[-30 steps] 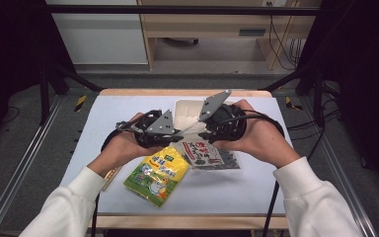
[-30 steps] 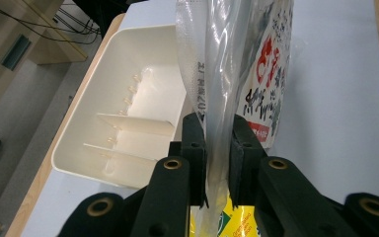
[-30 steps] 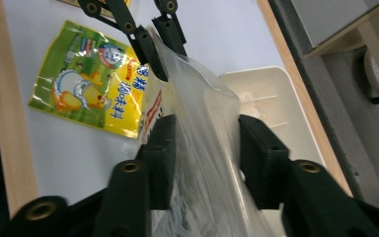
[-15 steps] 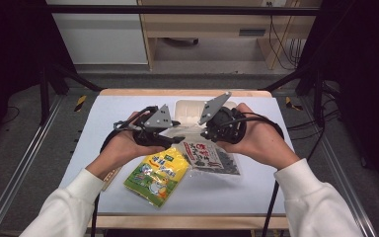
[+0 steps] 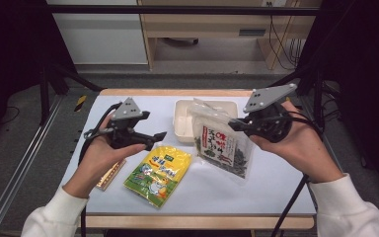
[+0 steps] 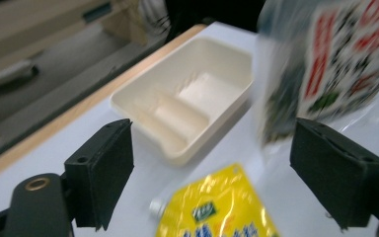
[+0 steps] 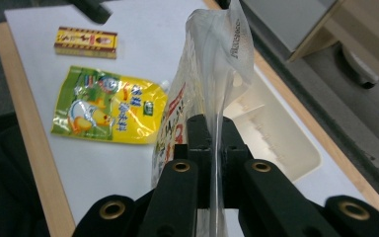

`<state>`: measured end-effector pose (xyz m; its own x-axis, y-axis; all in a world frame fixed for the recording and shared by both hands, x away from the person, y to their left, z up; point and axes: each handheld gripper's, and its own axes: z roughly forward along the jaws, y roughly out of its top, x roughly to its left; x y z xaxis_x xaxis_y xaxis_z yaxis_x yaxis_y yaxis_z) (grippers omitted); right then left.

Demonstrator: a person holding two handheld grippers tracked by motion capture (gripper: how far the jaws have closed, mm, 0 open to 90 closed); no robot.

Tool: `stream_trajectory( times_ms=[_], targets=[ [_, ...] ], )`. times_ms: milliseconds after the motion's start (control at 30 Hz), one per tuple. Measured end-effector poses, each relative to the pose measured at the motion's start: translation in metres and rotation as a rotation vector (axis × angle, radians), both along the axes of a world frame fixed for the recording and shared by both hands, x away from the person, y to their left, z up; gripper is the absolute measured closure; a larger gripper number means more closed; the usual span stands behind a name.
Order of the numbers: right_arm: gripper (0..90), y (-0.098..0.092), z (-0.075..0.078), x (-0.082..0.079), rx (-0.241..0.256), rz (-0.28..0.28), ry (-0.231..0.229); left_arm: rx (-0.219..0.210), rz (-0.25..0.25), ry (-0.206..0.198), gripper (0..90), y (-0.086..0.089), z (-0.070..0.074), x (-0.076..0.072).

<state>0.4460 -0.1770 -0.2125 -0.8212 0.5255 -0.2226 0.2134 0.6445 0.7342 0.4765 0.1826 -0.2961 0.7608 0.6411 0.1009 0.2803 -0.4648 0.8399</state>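
Glossy yellow pouch (image 5: 158, 170), clear crinkly plastic bag (image 5: 221, 142), matt cream tray (image 5: 182, 124)

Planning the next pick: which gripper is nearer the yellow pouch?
Left. The left gripper hovers open just above the yellow pouch, at its top edge; the right gripper is farther right, clamped on the seaweed bag.

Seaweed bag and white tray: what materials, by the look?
Seaweed bag: thin clear plastic film, glossy; it creases, shines, and shows dark contents, pinched in the right gripper. White tray: likely rigid moulded plastic, matte cream, with rounded rim and divider.
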Motion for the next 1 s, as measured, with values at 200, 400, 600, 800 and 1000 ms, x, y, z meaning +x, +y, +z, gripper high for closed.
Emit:
stream_trajectory(
  times_ms=[200, 400, 600, 800, 1000],
  targets=[
    [87.9, -0.019, 0.016, 0.006, 0.077, -0.042, -0.023, 0.010, 0.089, 0.048, 13.0, 0.037, -0.041, -0.017],
    [88.1, -0.025, 0.035, 0.016, 0.134, -0.085, -0.079, 0.004, 0.212, 0.059, 12.7, 0.073, -0.093, -0.039],
    [88.3, -0.029, 0.041, 0.043, 0.209, -0.145, -0.105, 0.041, 0.303, 0.045, 12.6, 0.098, -0.128, -0.051],
    [88.4, -0.030, 0.036, 0.076, 0.272, -0.209, -0.112, -0.002, 0.375, 0.010, 11.8, 0.120, -0.134, -0.053],
    [88.4, -0.028, 0.033, 0.103, 0.270, -0.222, -0.103, -0.032, 0.449, -0.022, 11.9, 0.136, -0.135, -0.053]
  ],
)
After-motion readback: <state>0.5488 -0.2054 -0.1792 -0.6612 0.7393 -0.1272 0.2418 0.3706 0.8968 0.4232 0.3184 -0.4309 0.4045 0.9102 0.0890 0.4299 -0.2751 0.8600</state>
